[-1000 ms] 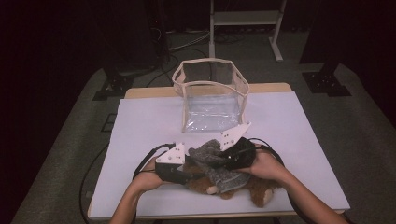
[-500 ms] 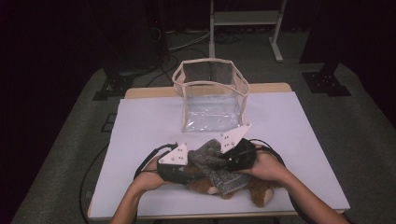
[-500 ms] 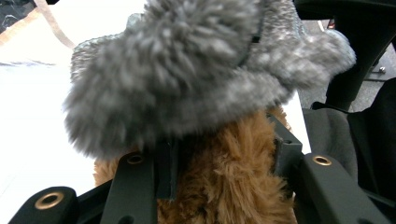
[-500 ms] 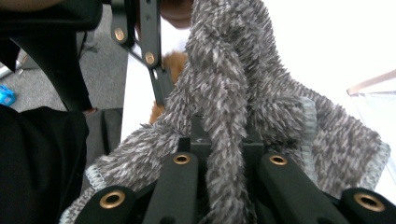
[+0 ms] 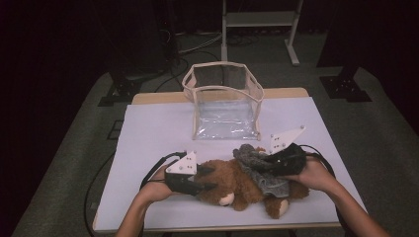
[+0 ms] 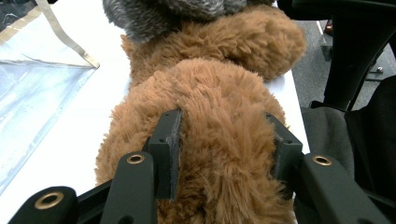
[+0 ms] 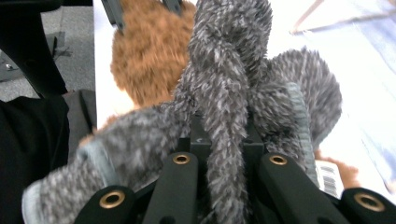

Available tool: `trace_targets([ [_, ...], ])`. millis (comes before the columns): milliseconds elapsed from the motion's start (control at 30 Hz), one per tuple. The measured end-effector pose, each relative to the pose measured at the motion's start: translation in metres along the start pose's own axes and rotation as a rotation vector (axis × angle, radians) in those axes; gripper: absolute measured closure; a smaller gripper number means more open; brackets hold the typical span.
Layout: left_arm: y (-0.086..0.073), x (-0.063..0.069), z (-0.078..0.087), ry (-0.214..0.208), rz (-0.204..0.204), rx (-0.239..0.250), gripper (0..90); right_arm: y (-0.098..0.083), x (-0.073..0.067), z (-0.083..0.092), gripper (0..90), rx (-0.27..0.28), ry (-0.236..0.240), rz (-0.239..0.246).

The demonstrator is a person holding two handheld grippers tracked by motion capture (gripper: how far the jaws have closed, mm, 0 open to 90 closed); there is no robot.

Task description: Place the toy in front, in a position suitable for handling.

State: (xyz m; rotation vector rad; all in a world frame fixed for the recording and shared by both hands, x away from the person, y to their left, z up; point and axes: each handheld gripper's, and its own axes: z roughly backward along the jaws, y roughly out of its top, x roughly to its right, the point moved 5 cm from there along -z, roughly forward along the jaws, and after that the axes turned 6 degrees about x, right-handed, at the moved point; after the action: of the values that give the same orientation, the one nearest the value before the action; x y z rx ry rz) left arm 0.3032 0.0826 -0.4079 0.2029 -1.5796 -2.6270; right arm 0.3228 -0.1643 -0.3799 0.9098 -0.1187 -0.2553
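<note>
Gripping the teddy bear (image 5: 232, 180), left gripper (image 5: 203, 178) lies level, jaws rightward.

On the table (image 5: 148, 128), near the front edge, a teddy bear (image 5: 232, 180) lying on its side, with a sweater (image 5: 257, 165) bunched over its right part. Left gripper (image 5: 205, 177) at the bear's left end, clamped around it. Right gripper (image 5: 264, 162) to the right, pinching the sweater. Behind the bear, toward the table's far edge, a pouch (image 5: 225, 103) standing upright, well apart from both hands
</note>
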Motion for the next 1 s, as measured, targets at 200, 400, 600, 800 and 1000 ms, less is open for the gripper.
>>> trace_targets([
  [200, 0.003, -0.001, 0.001, 0.001, 0.007, -0.006, 52.4, -0.008, -0.002, 0.001, 81.0, 0.008, -0.019, -0.005],
  [400, 0.021, -0.004, -0.002, -0.012, 0.011, -0.013, 42.4, -0.007, -0.015, -0.012, 81.3, 0.005, 0.003, 0.011],
  [600, 0.016, -0.003, -0.020, -0.041, 0.011, -0.101, 51.9, 0.007, -0.019, -0.016, 81.1, 0.005, -0.001, 0.044],
  [800, 0.009, 0.000, -0.015, -0.047, 0.029, -0.076, 53.6, -0.004, -0.004, -0.001, 81.1, 0.017, -0.026, 0.006],
  [1000, 0.011, 0.000, -0.016, -0.041, 0.025, -0.068, 52.2, -0.013, 0.015, 0.012, 81.0, 0.046, -0.070, -0.081],
])
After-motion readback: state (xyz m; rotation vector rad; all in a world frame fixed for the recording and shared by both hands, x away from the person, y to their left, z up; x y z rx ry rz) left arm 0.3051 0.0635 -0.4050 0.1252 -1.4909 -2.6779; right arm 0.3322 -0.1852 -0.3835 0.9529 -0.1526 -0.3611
